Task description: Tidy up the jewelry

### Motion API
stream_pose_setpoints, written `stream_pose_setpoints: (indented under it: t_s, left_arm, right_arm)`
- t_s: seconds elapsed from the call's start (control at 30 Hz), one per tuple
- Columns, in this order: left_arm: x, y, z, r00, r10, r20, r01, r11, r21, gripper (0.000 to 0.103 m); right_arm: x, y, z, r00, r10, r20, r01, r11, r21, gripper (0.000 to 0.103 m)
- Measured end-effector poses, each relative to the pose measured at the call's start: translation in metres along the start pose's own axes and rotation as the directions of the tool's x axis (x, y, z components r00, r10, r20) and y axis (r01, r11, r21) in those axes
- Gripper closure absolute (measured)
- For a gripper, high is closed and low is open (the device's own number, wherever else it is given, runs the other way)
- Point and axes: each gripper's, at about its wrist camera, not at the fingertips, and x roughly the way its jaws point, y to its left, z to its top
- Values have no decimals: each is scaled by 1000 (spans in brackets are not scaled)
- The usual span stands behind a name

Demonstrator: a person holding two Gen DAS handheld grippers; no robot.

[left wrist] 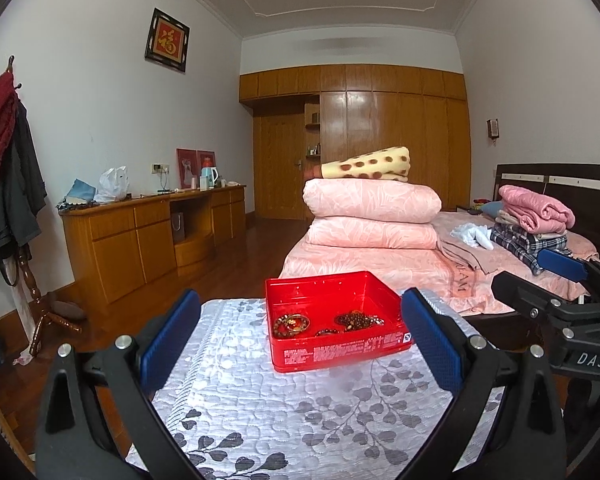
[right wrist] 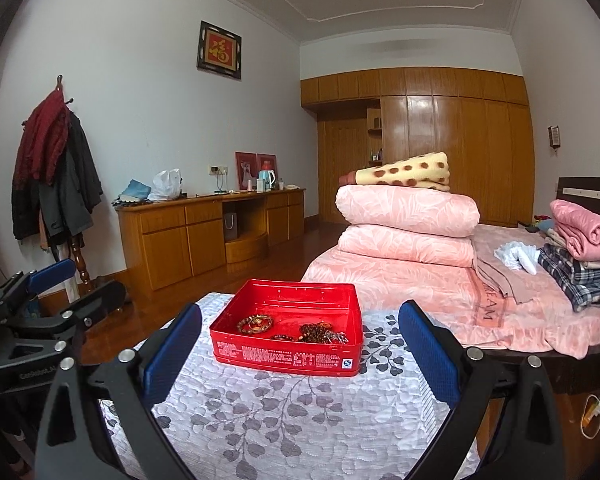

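Hovering low in frame with nothing held, left gripper (left wrist: pixel 300 344) and right gripper (right wrist: pixel 300 346) both stand wide apart over the grey leaf-patterned quilted cloth (left wrist: pixel 284 420). Shallow red rectangular plastic box (left wrist: pixel 332 320) sits mid-frame just beyond the fingertips, apart from them, with brown beaded bracelets (left wrist: pixel 358 319) tangled inside. Risk, as judged: strands snagging together, or a pinch dragging the light box.

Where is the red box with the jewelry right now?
In both wrist views the red box sits open at the far end of the leaf-patterned cloth, just before the bed, ahead of both open grippers.
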Motion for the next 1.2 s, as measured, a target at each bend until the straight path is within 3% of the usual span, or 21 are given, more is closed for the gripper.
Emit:
stream_pose_setpoints:
  t_s: [0.47, 1.2]
  left_arm:
    - [-9, -2, 1, 999, -8, 46, 8, 1000, 0, 6]
    - [-11, -4, 1, 999, -6, 48, 6, 1000, 0, 6]
  right_arm:
    - [-6, -1, 3, 1000, -5, 17, 5, 1000, 3, 6]
    - [-7, -1, 6, 1000, -6, 22, 6, 1000, 6, 6]
